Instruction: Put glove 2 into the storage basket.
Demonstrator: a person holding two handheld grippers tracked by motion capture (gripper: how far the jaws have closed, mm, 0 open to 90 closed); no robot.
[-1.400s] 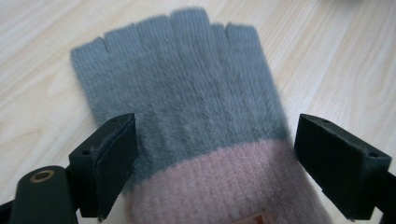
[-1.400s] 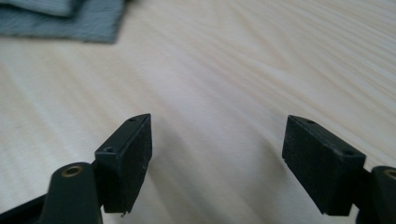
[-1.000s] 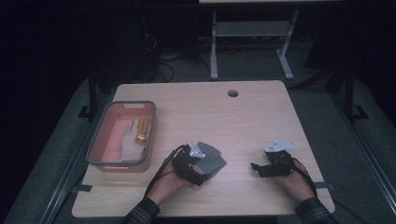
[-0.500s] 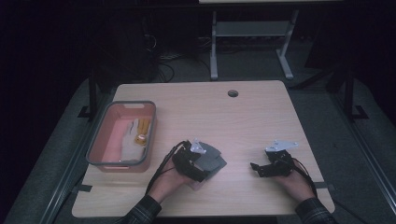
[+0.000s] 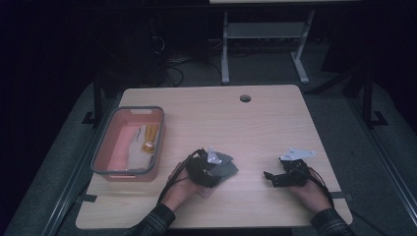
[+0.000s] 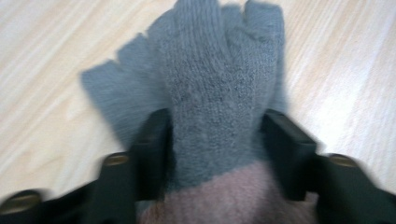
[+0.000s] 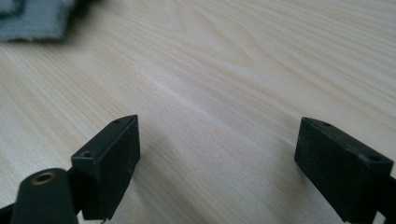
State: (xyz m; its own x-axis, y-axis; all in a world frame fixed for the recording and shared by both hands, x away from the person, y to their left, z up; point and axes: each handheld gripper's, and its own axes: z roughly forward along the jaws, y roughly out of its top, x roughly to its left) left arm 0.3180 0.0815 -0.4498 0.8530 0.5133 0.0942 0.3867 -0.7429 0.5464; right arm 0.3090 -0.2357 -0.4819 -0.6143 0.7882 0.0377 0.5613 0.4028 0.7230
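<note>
While pinched, one grey glove (image 6: 215,93) lies.

From above your side, the high view looked forward and down across the table (image 5: 275,113). The left gripper view sat close over the grey glove (image 6: 219,93), facing along its jaws. The right gripper view skimmed low over bare wood, sharing that glove's (image 7: 32,18) edge.

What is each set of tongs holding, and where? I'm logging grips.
Left tongs have just closed on the grey glove near its pink cuff; right tongs hold nothing.
</note>
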